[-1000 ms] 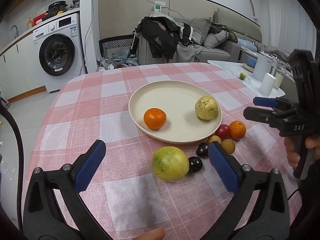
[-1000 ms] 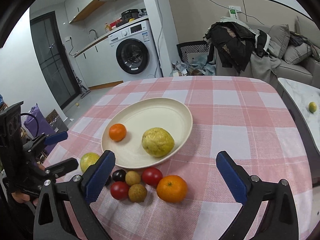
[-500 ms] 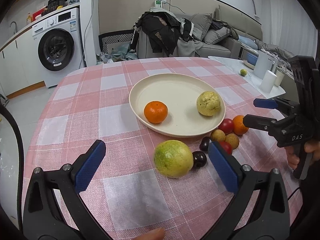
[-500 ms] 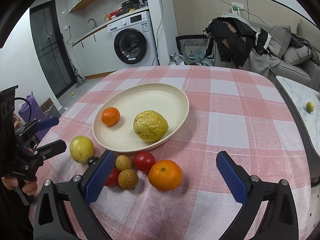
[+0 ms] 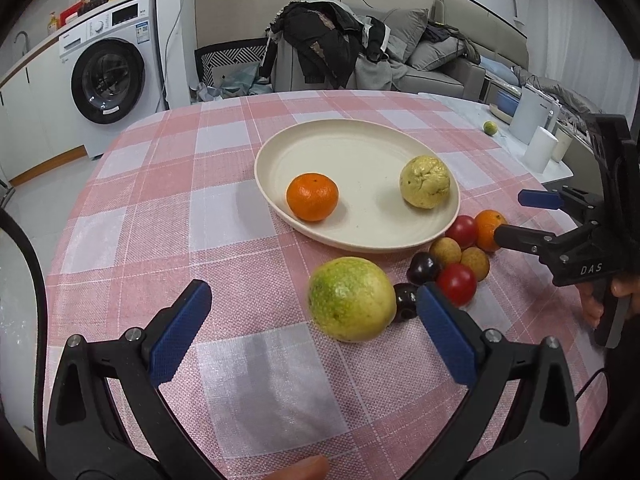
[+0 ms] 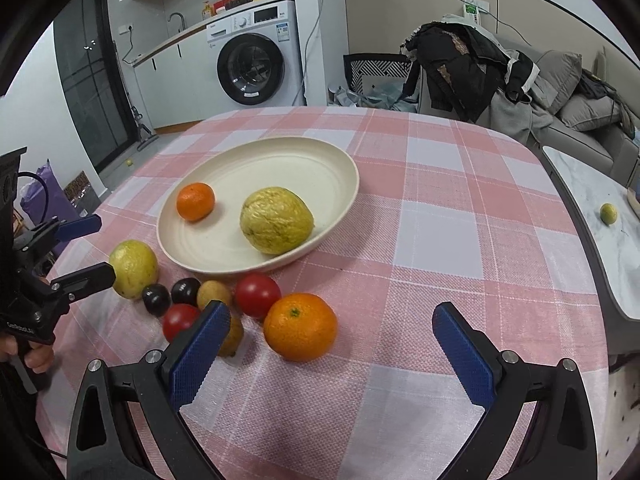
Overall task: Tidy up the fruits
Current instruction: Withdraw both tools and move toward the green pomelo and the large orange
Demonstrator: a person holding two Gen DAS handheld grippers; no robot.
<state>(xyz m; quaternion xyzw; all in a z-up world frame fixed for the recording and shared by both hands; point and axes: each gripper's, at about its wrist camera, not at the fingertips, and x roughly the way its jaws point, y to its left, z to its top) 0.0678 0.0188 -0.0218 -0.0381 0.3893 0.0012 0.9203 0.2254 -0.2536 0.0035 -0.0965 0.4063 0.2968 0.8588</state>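
On the bench (image 5: 132, 216) under the pink checked cloth, I see a cream plate (image 5: 344, 152) holding a small orange (image 5: 312, 197) and a bumpy yellow fruit (image 5: 425, 182), well apart from each other. My left hand-held gripper (image 5: 314, 330) is spread wide with nothing in it; the green-yellow fruit (image 5: 352, 299) lies on the cloth between its blue pads, nearer the right pad, no contact visible. Just beside that fruit is a dark plum (image 5: 405, 301), then a cluster: second plum (image 5: 423, 268), two red tomatoes (image 5: 457, 283), two tan round fruits (image 5: 445, 251). My right hand-held gripper (image 6: 332, 344) is also wide and empty, low over the cloth. The loose orange (image 6: 300, 326) sits between its pads, closer to the left one, apart from both. Its left pad overlaps one tan fruit in view; I can't tell whether they touch. A small green fruit (image 6: 608, 213) lies on the side table (image 6: 600, 240).
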